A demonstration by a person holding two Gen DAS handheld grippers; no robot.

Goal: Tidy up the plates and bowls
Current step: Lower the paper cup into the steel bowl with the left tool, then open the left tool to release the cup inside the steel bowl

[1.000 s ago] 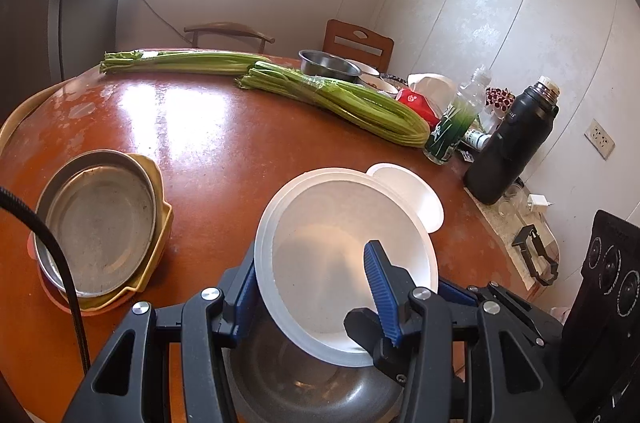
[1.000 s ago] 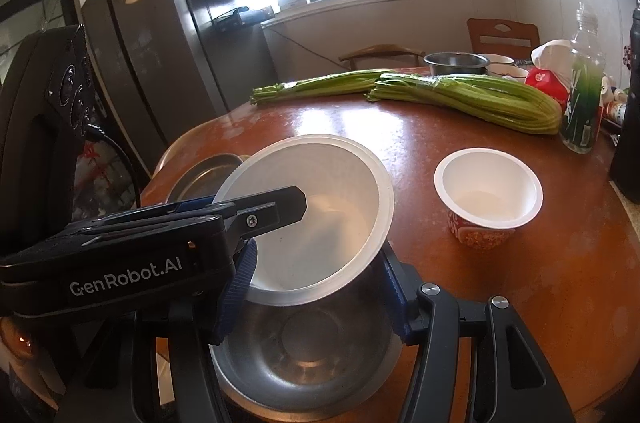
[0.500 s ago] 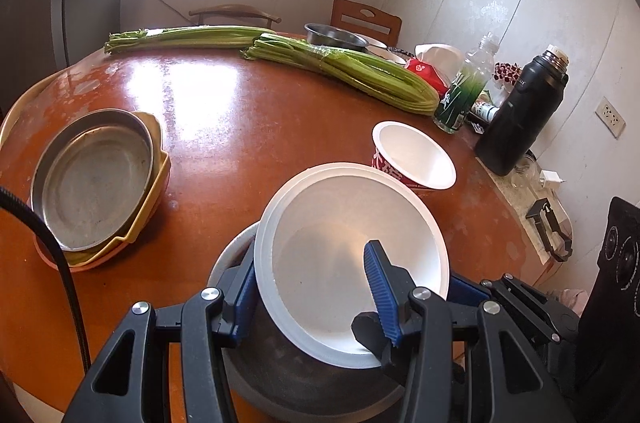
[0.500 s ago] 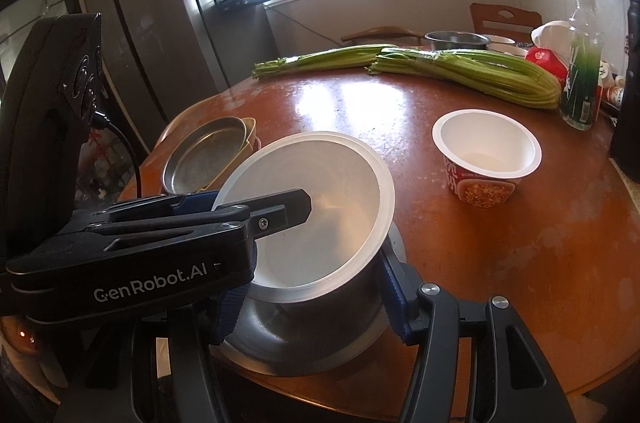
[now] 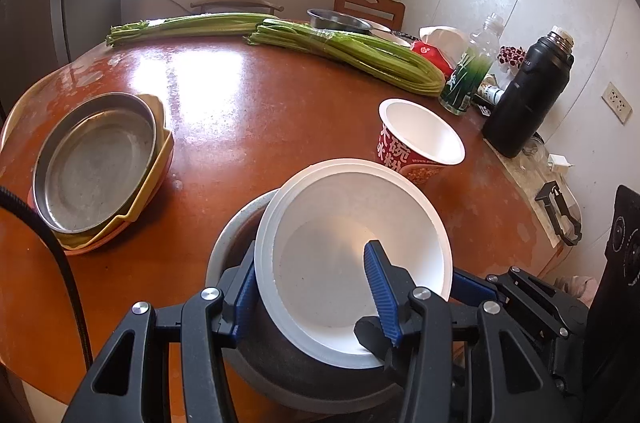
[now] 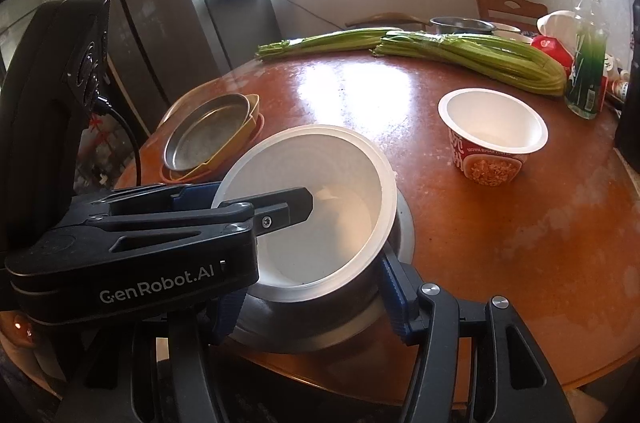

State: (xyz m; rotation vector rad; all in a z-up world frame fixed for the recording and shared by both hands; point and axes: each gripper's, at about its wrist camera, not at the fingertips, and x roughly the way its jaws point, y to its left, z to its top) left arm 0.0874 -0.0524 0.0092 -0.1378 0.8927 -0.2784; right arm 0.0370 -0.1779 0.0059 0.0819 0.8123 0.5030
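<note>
On the table (image 5: 248,127), two grippers clamp one white bowl (image 5: 352,255): left gripper (image 5: 316,287), right gripper (image 6: 312,287). Beneath it sits one metal bowl (image 6: 400,223); one printed cup (image 5: 420,143) and two celery bundles (image 5: 360,55) lie beyond.

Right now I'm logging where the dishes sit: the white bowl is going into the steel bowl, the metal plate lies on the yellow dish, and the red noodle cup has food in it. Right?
One slip: the red noodle cup is empty, its white inside bare in the right wrist view. The rest holds: the white bowl sits in the steel bowl, and the metal plate lies on the yellow dish.
</note>
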